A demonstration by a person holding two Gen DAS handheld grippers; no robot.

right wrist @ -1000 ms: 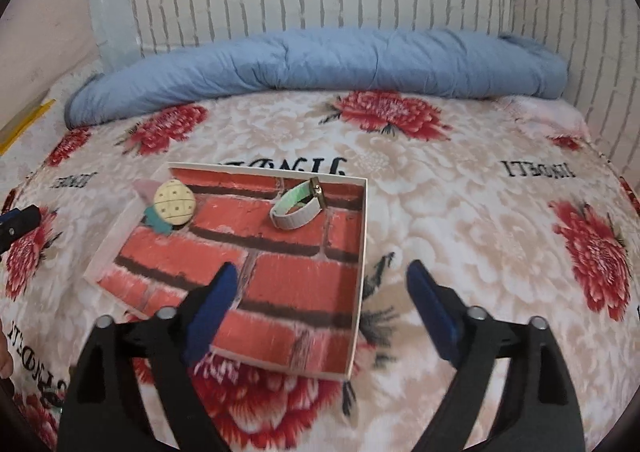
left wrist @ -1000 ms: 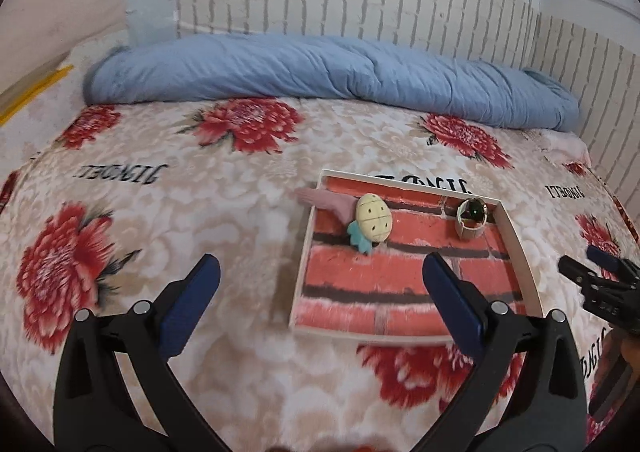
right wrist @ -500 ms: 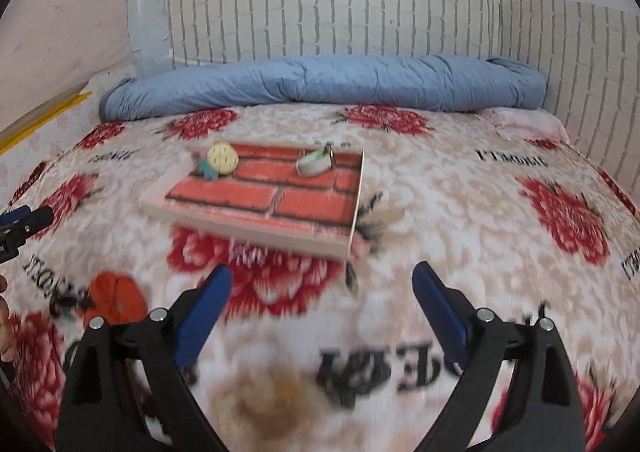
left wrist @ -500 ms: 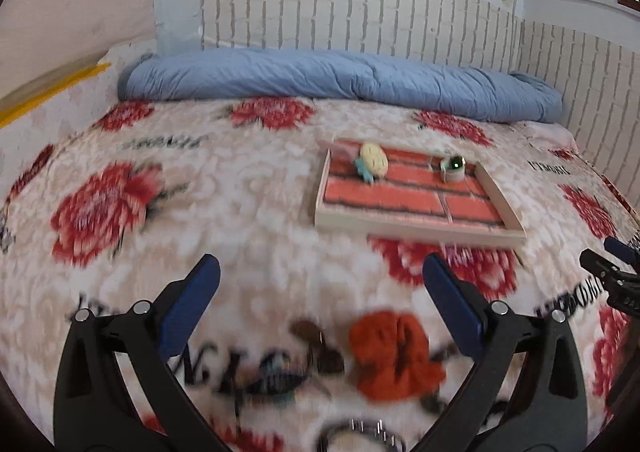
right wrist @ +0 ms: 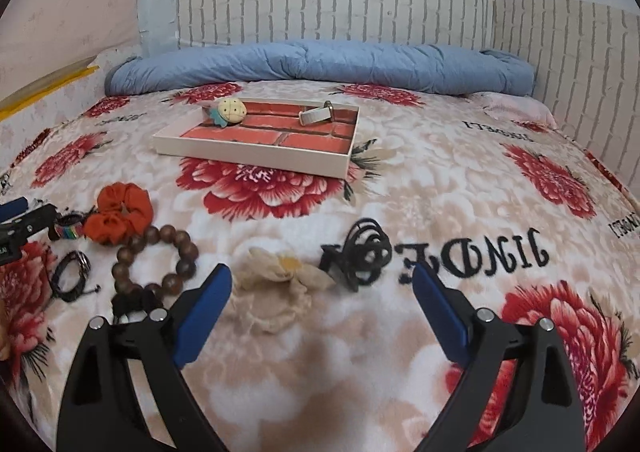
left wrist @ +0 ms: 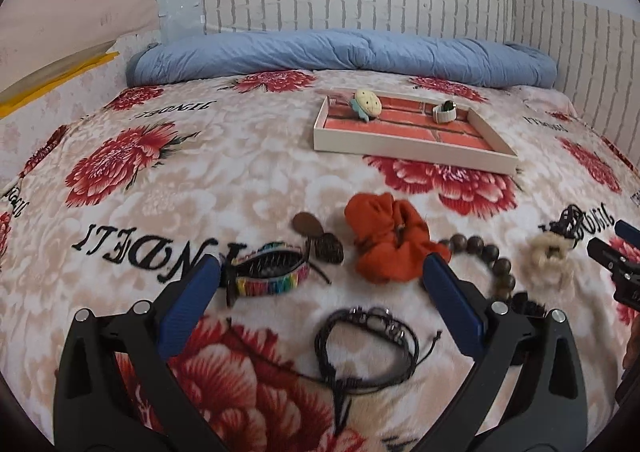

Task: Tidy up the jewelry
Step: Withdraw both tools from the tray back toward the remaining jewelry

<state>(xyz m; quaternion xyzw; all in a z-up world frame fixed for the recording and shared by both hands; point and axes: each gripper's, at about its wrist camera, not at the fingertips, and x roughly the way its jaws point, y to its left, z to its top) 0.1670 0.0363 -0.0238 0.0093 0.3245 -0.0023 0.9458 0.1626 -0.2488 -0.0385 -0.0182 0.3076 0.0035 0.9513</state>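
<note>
Black mirrored lettering [right wrist: 476, 252] on the blanket [right wrist: 440, 180] resists reading; both hand-held grippers [left wrist: 320, 272] [right wrist: 322, 278] gape, empty.

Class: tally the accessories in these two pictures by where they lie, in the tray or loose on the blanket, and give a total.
In the tray: 2, the round cream clip and the pale band.
Loose on the blanket: 7, the orange scrunchie, wooden bead bracelet, rainbow woven piece, brown leaf-shaped piece, black cord bracelet, cream scrunchie, black coil tie.
Total: 9

Jewelry [left wrist: 388, 242] crowding foreground (tray [left wrist: 412, 148] seemingly apart)
</note>
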